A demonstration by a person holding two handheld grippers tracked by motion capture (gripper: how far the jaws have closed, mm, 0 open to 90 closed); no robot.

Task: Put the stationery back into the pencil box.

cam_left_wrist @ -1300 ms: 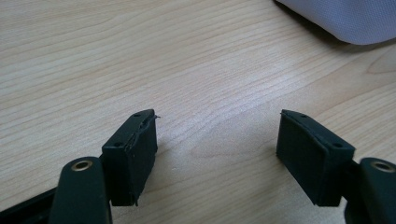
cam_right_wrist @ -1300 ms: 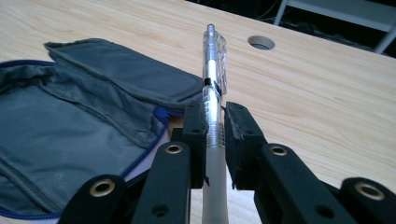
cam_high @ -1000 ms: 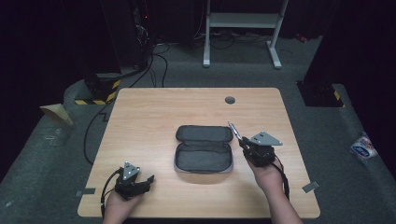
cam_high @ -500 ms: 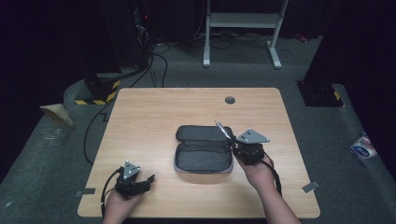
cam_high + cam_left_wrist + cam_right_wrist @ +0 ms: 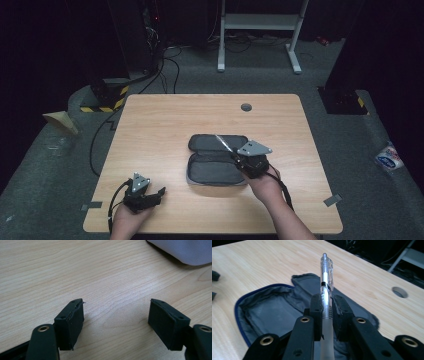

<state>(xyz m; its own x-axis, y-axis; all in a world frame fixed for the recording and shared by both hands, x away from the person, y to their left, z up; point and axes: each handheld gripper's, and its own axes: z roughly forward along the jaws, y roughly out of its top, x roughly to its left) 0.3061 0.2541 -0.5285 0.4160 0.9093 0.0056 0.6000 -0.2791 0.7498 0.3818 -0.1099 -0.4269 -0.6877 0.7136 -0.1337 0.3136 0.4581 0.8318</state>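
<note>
Pen (image 5: 326, 282) is clenched in our right gripper (image 5: 327, 305), sticking out past the fingers (image 5: 316, 305), hovering over the open case (image 5: 216, 159) at worktop (image 5: 165, 130) centre. Left gripper (image 5: 159, 192) sits released and empty at 7 o'clock. Risks as we see them: the grip is near mid-barrel, so the pen could pivot or slip; the tip could snag the case lining or land outside it.
</note>
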